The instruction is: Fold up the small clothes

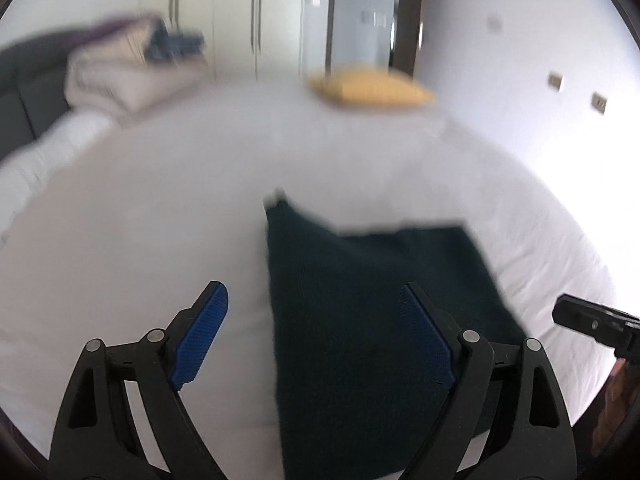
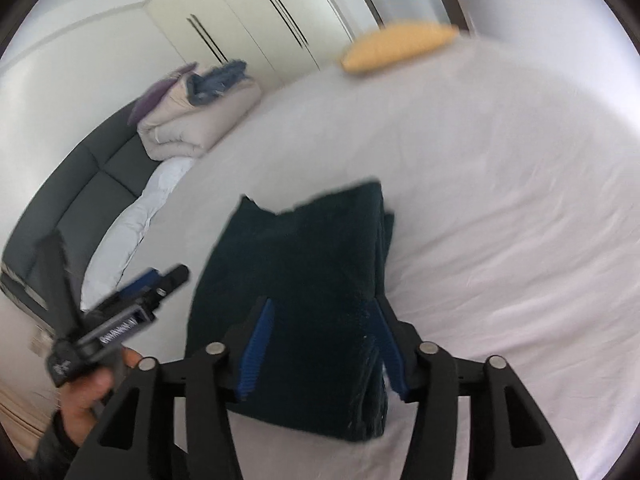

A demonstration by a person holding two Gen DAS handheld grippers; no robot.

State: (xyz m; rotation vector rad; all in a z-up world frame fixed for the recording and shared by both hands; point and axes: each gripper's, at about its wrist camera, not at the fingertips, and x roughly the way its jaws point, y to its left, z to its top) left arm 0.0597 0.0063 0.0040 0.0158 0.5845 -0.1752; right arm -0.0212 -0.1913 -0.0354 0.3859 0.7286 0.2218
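Flat on the bed (image 2: 500, 200), folded dark garment (image 2: 304, 280) runs lengthwise away from both empty, open grippers: left (image 1: 316, 308), right (image 2: 324, 316).

A bed (image 2: 500, 200) with a white sheet carries everything. A folded dark teal garment (image 2: 304, 280) lies flat near its middle. At the far edge rests a yellow pillow (image 2: 396, 46). By the head end sits a folded beige duvet (image 2: 196, 124) with blue cloth (image 2: 218, 80) on top.

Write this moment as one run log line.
dark teal knitted garment: folded on white bed sheet | left gripper: open | right gripper: open
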